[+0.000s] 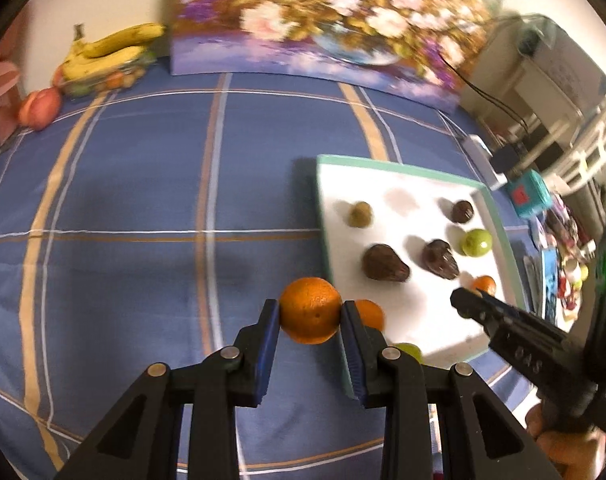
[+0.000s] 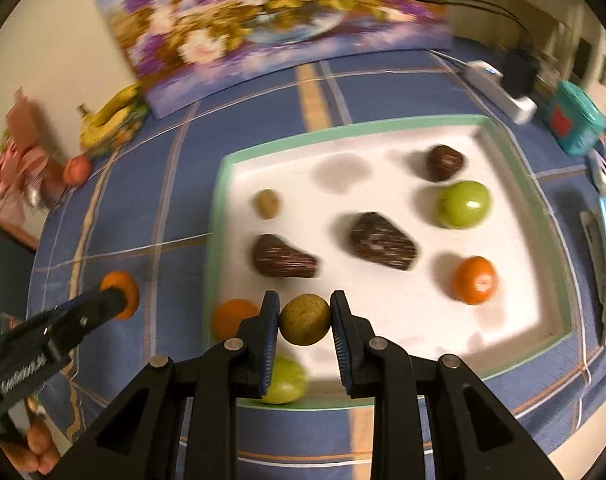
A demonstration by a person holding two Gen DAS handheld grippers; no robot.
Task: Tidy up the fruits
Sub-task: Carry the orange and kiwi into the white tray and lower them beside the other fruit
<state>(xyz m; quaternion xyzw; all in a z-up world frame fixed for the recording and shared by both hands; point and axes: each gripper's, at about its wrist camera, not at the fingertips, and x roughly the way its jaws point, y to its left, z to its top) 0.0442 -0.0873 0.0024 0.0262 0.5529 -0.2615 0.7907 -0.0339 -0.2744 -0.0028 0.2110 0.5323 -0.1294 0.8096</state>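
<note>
The tray (image 2: 223, 216) held avocados, apples and oranges, while the left gripper (image 1: 310, 312) clamped an orange (image 1: 310, 310) at its nine o'clock and the right gripper (image 2: 305, 318) clamped a kiwi (image 2: 305, 319).

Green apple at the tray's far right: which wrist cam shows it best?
Right wrist view. The green apple sits large and unobstructed on the white tray. In the left wrist view the same apple is small and off to the side, though unblocked.
</note>
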